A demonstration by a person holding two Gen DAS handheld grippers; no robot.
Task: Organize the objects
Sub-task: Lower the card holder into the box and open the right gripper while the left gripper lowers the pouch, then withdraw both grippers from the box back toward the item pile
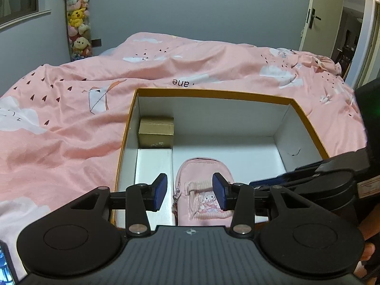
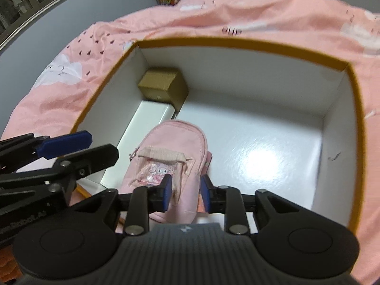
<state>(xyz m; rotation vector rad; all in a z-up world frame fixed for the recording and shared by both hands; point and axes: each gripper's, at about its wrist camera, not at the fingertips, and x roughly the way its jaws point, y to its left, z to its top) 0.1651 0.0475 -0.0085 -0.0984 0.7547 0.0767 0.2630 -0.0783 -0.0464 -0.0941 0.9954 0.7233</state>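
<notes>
An open cardboard box [image 1: 213, 93] [image 2: 237, 41] with an orange rim and white inside sits on the bed. A pink pouch [image 1: 201, 168] [image 2: 173, 137] with a cartoon pocket lies flat on its floor near the front wall. A gold box [image 1: 155, 131] [image 2: 161, 83] stands in the far left corner, with a white box [image 1: 153, 166] [image 2: 147, 118] in front of it. My left gripper [image 1: 190, 191] hovers open above the pouch, pads clear of it. My right gripper [image 2: 186, 191] straddles the pouch's near end, pads slightly apart from the fabric. One of its fingers [image 1: 273, 181] shows at the right.
A rumpled pink quilt [image 1: 71, 123] [image 2: 285, 11] surrounds the box. The box's right half [image 2: 261, 147] holds nothing. A tall tube of plush toys [image 1: 77, 23] stands by the far wall. A door [image 1: 327, 11] is at the back right. A person's hand [image 1: 368, 249] shows bottom right.
</notes>
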